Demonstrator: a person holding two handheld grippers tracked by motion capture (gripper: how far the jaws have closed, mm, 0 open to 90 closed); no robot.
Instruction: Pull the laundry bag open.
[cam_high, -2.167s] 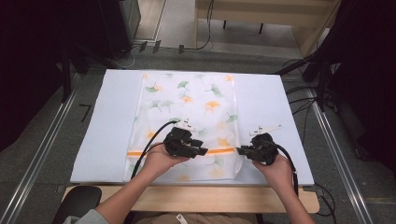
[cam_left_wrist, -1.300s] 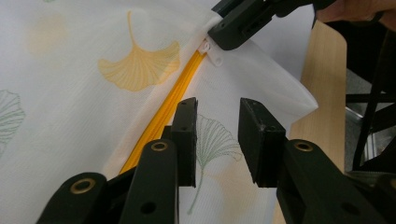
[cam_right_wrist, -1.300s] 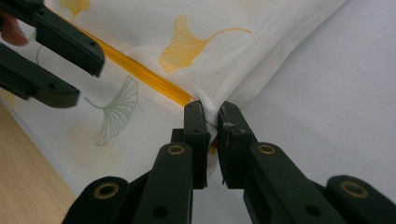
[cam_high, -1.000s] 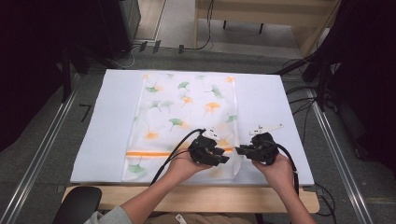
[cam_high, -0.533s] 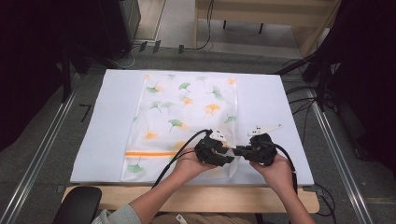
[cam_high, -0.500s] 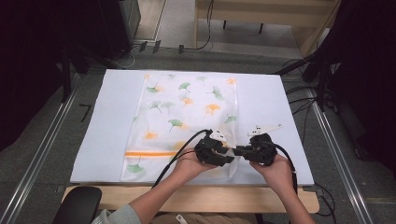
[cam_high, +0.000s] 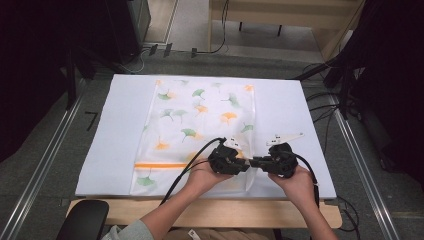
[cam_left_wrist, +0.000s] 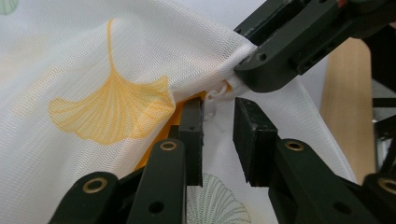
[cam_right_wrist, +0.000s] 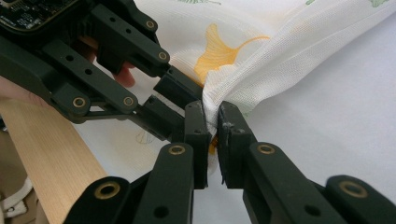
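The mesh bag (cam_high: 200, 120), white with a leaf print, lies flat on the white sheet covering the table (cam_high: 120, 125), its orange zipper band (cam_high: 160, 165) running across near the person's edge. At the right end of that band both hand-held tools meet. The right gripper (cam_right_wrist: 212, 135) has its jaws clenched on a bunched fold of the mesh at the bag's corner, lifting it slightly off the sheet. The left gripper (cam_left_wrist: 217, 140) has just been closing its jaws, but they are not yet pressing on anything: the small white zipper pull (cam_left_wrist: 218, 95) sits just above and between them, right against the tip of the other tool.

The main risk is that the left jaws close on mesh instead of the pull, since the tab is tiny and loose cloth lies directly beneath it. Then a tug would drag the cloth rather than run the zipper. The two tools are also crowded together, so the closing jaws could knock against the right tool and jolt its hold loose. If the right grip slips, the bag will slide along the sheet with the pull. The fine mesh could also snag in the zipper.
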